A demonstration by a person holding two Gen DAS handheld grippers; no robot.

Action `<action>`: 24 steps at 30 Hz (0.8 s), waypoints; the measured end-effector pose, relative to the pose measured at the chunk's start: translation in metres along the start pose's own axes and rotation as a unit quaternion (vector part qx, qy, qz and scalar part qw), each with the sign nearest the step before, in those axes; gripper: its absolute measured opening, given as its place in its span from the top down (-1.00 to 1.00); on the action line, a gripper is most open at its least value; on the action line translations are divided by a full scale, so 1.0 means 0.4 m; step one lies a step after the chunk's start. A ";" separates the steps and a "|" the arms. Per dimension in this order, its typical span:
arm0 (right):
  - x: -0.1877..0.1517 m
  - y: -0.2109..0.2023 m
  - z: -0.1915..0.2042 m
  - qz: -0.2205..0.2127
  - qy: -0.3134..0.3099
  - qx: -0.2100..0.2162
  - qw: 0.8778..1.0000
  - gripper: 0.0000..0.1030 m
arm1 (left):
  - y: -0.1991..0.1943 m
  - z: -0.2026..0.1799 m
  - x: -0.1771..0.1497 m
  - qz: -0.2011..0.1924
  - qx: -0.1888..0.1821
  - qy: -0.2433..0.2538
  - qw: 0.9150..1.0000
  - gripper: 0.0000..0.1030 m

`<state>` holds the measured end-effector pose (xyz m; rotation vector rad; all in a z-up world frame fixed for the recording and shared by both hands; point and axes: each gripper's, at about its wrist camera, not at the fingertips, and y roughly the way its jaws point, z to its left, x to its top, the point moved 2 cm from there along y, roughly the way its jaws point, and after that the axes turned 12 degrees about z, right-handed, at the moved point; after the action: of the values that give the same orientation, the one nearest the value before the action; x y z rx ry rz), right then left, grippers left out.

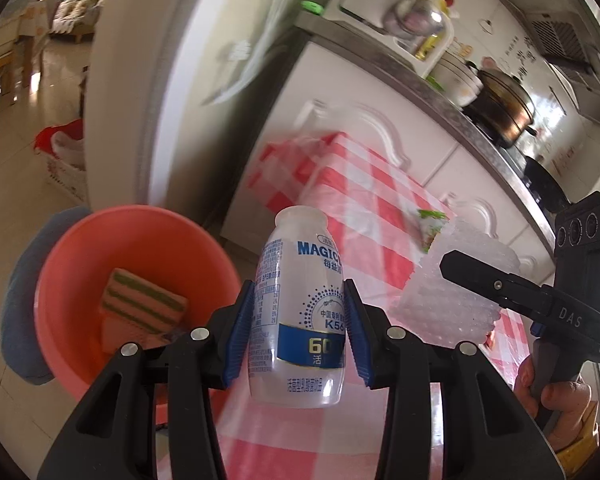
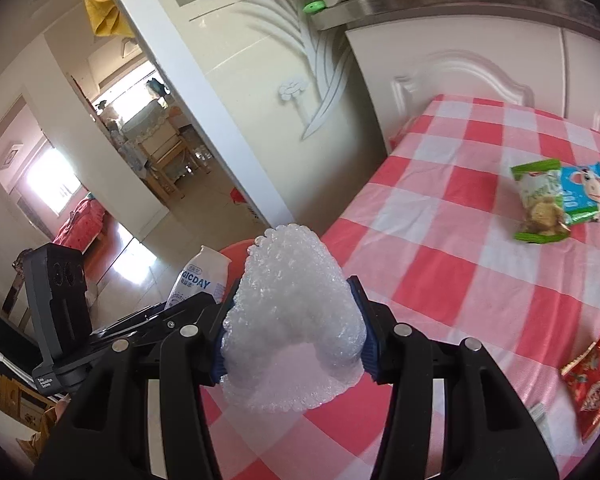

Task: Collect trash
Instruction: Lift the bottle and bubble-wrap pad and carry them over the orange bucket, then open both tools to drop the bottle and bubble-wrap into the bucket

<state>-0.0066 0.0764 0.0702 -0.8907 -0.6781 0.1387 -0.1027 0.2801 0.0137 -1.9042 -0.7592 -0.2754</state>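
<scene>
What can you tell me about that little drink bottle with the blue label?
The bottle is small, of cloudy translucent plastic, with a narrow neck, no cap visible and a blue-and-white printed label. It looks empty. It stands roughly upright, lifted off the table, clamped at its waist between the blue pads of the left gripper.

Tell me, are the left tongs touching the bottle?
Touching. The left wrist view shows both blue pads of the left tongs pressed against the sides of the bottle.
</scene>
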 end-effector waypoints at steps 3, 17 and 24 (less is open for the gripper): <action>0.021 0.052 0.048 0.014 -0.018 0.012 1.000 -0.01 | -0.012 0.049 0.002 -0.005 0.014 -0.018 1.000 0.13; 0.081 0.252 0.178 0.065 -0.064 0.029 0.995 -0.10 | 0.009 0.225 0.001 -0.002 0.052 -0.087 0.995 0.13; 0.081 0.316 0.198 0.080 -0.066 0.028 0.994 -0.22 | 0.047 0.270 -0.013 0.013 0.063 -0.102 0.993 0.13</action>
<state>-0.0085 0.2223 0.0251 -0.8876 -0.7225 0.3609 -0.1103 0.3679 -0.0514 -1.8391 -0.8664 -0.0165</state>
